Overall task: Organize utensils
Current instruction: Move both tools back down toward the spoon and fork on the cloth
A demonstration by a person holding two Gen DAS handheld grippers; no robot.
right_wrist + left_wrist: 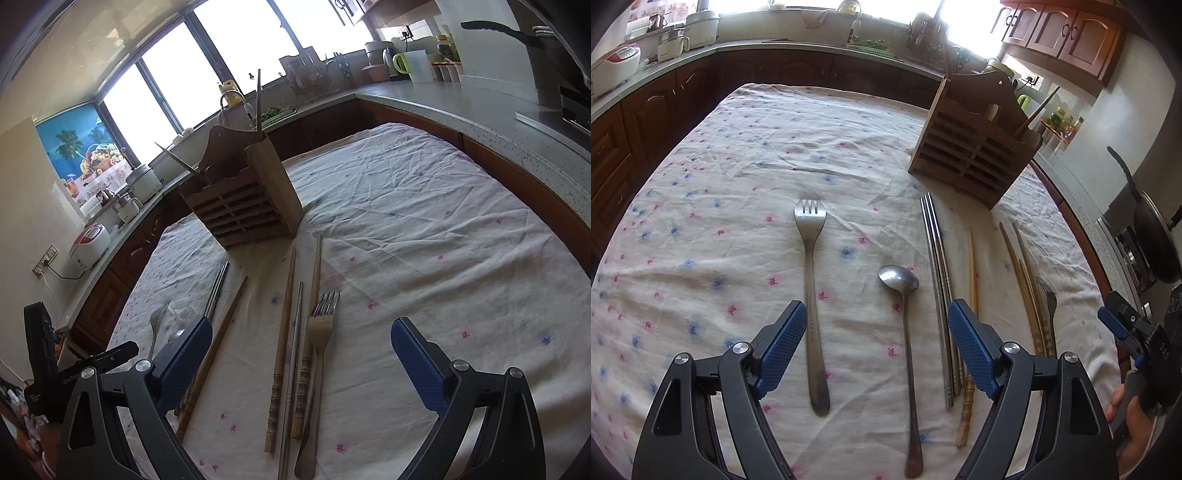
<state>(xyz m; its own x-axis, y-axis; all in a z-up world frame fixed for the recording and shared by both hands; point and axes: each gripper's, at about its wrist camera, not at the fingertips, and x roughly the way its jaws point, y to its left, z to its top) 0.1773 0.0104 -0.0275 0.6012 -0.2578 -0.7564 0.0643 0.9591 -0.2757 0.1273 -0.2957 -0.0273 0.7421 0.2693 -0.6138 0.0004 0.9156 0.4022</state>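
Note:
My left gripper [877,325] is open above the cloth, over a steel fork [812,280] and a steel spoon [905,332]. Steel chopsticks [940,280] and a wooden chopstick [971,295] lie right of the spoon. A wooden utensil holder [971,147] stands at the back right with a chopstick in it. My right gripper [301,339] is open over two wooden chopsticks [286,332], a steel chopstick [295,350] and a second fork [321,332]. The holder also shows in the right wrist view [243,199].
The flowered tablecloth [738,166] covers the table. Kitchen counters [461,99] with appliances run behind and to the right. A black pan [1152,229] sits on the stove at the right. The right gripper body shows at the edge of the left wrist view [1137,332].

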